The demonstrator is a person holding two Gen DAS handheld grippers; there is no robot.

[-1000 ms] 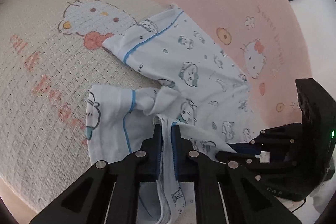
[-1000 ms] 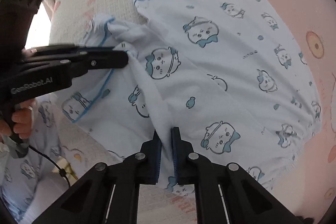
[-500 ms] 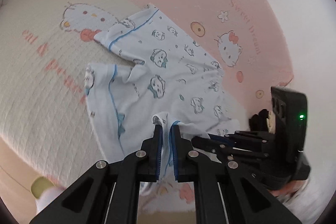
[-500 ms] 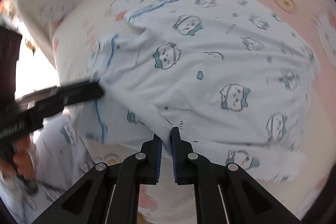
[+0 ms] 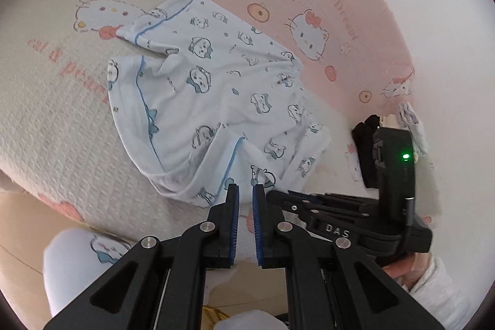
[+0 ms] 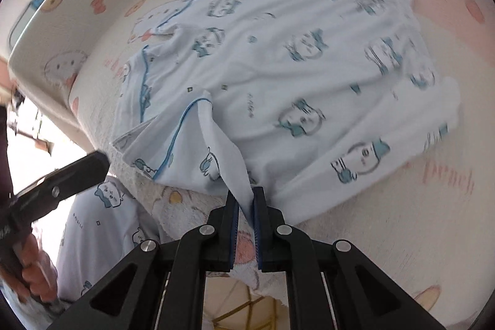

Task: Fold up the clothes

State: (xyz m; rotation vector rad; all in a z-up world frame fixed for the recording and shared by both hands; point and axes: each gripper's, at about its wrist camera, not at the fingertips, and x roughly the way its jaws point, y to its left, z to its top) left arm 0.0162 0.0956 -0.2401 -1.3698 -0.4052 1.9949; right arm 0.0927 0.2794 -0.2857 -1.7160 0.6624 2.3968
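On the left, the left gripper (image 5: 245,190) hangs over the near edge of the bed (image 5: 52,119). Its two fingers (image 5: 232,206) stand nearly together with only a slim gap, and from its own camera no cloth shows between the blue pads; the bare bedspread and floor show through the gap. In the right wrist view it comes in from the left edge as a dark beak, gripped by a hand (image 6: 29,265), with its tip just off the garment's near corner and apart from it.

The task's thing, a pale blue pajama garment (image 5: 216,88) printed with small cartoon faces and trimmed with blue piping, lies spread across the bed's quilted cream and pink cartoon-cat cover. Its near hem lies close to the bed's front edge. One piped flap is turned over onto the main panel there, and the cloth is rumpled rather than flat.

To the right, the right gripper (image 6: 246,200) points steeply down at the near hem. Its fingers (image 6: 258,207) are pressed closed on a pinched ridge of the garment, which rises from the cloth into the pads as a taut fold. In the left wrist view this gripper lies low at the right, its green light (image 5: 406,156) lit, with a pale sleeve (image 5: 433,283) behind it.
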